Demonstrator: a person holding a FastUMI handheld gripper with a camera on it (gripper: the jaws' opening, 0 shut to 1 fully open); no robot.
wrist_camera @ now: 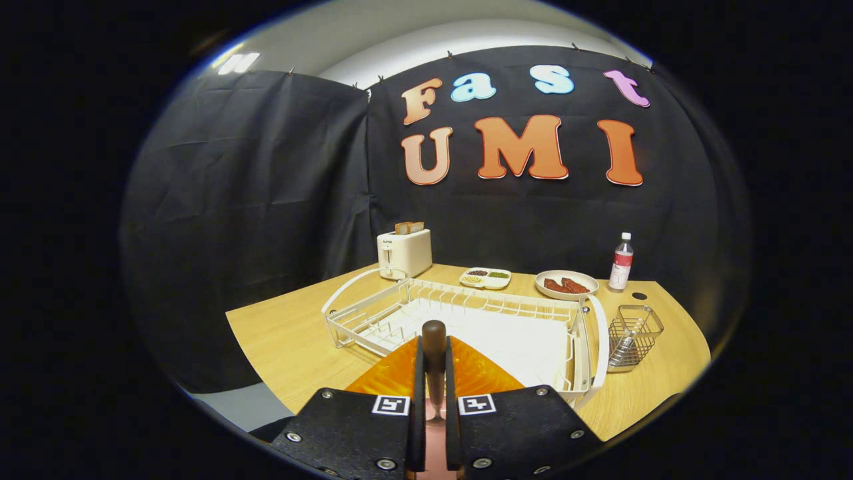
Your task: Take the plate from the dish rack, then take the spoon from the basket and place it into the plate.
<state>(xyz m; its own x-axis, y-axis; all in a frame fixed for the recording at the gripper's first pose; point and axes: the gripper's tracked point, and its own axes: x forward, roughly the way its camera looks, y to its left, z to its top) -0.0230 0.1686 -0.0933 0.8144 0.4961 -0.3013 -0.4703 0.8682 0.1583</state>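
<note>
Already the jaws (434,373) grip the spoon (434,347) by its dark handle, over the orange plate (480,373) just ahead of the dish rack (460,313); only setting it down remains.

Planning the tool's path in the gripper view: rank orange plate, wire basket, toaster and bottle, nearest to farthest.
1. orange plate, under the tool, which grips a brown handle.
2. wire basket, right of the rack.
3. toaster and bottle, at the back: too close to call.
</note>
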